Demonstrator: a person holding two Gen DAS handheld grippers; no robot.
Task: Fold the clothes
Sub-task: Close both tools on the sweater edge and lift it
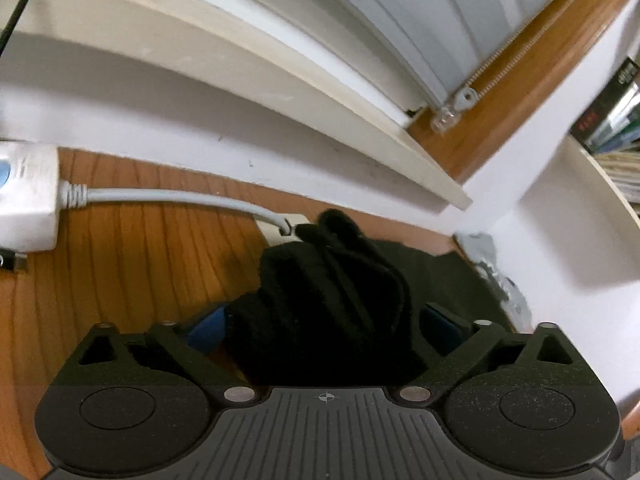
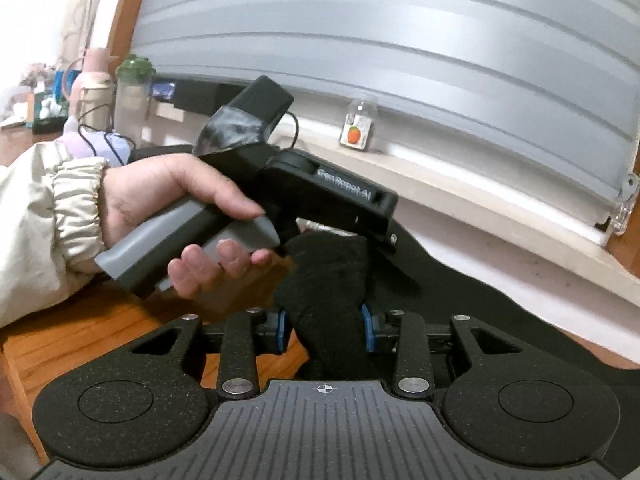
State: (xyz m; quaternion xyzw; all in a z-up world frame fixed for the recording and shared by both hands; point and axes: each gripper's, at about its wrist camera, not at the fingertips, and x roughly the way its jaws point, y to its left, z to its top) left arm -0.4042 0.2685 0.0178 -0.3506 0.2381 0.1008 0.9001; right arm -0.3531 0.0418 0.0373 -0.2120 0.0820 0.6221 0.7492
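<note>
A grey slatted roller blind fills the window above a cream sill. Below, a black knitted garment lies on the orange-brown wooden table against the wall, one bunched part raised. The right gripper clamps that bunch between blue pads; the left gripper, lettered "GenRobot.AI", also pinches it. A hand in a cream sleeve holds its grey handle. A small bottle bears an orange-fruit label.

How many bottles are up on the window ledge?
3, maybe more hidden in clutter: a small clear bottle with an orange label mid-ledge, a green-capped bottle and a pink flask at the left.
</note>
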